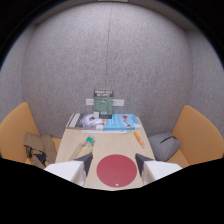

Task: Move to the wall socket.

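Your gripper (114, 164) sits low in the frame, its fingers spread apart and holding nothing, a red disc (116, 170) on the table (107, 145) showing between them. The wall socket (104, 93) lies straight ahead, just above frame centre, on the grey felt wall (75, 60) beyond the table's far end. Books (102, 121) lie below it; orange seats (20, 127) flank both sides.

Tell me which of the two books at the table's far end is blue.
The blue book, lying beside the orange pen. The other book beside it has a black-and-white cover. Gripper fingers are open.
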{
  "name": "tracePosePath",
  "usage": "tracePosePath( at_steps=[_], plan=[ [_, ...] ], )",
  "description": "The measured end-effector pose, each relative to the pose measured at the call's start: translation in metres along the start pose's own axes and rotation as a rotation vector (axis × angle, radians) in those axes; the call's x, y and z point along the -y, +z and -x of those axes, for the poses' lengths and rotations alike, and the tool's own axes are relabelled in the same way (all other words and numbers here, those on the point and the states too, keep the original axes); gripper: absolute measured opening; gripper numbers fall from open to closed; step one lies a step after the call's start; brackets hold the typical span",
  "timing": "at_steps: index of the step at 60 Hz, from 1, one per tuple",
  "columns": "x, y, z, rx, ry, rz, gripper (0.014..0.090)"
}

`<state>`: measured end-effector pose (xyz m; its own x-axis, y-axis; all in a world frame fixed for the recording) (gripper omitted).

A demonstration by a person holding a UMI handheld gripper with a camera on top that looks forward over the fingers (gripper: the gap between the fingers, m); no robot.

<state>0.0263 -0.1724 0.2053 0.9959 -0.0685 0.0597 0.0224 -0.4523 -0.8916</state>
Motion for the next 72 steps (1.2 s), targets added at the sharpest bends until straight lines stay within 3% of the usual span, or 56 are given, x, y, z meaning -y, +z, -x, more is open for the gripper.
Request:
tracePosePath(
  at_steps=[27, 71, 72],
  plan=[
    [0.029, 0.083, -0.039, 0.005, -0.004, -0.011, 0.0872],
    [0.138, 0.363, -0.073, 0.075, 0.002, -0.048, 0.0874],
    [0.14, 0.368, -0.072, 0.077, 0.003, -0.049, 0.0899]
  ],
)
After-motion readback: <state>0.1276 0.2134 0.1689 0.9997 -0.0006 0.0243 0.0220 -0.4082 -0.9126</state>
